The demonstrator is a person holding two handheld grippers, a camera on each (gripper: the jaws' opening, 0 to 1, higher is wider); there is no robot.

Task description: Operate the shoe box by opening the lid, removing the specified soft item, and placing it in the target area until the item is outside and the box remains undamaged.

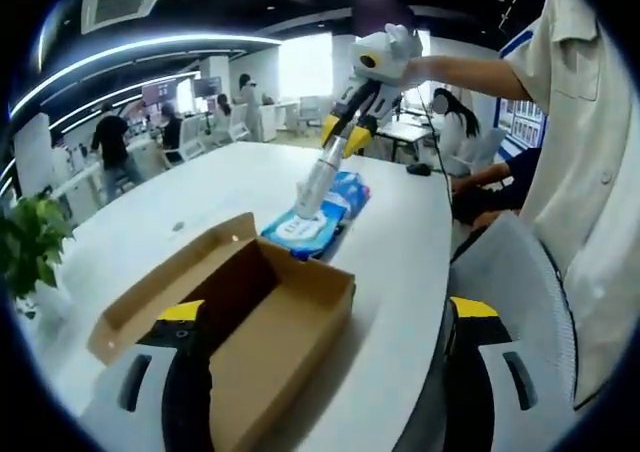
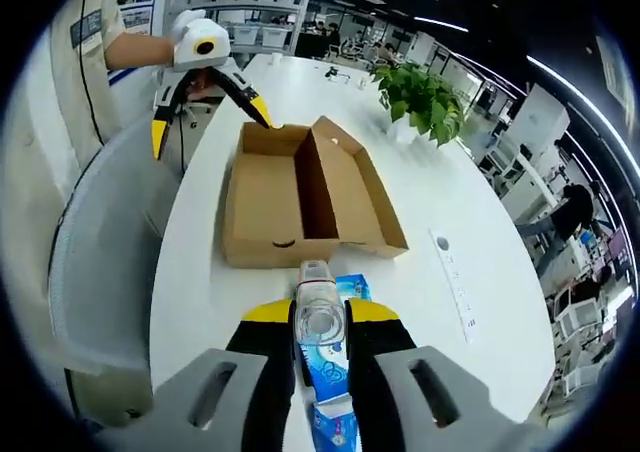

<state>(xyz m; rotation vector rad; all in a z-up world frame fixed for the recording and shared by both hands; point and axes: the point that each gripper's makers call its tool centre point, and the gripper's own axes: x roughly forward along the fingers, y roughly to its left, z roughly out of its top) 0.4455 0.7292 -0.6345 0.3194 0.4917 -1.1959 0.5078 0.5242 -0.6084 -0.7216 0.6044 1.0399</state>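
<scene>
Setting the soft item down looks like the step in hand: the blue-and-white wipes pack [image 1: 318, 215] is lying on the white table [image 1: 400, 272], outside and just beside the shoe box [image 1: 250, 317].

- The right gripper [image 2: 322, 344] is seen closed onto the pack [image 2: 330, 372], jaws narrow with the pack pinched between them. From the left gripper view, the same gripper [image 1: 305, 207] is pressed tip-down on the pack, so it is judged to be at placement, not yet released.
- The box [image 2: 305, 197] is left open, lid folded out flat to one side, interior apparently empty, no tears visible.
- The left gripper [image 2: 205, 97] is held spread wide, nothing in it, parked at the far end of the box, probably to steady it.
</scene>
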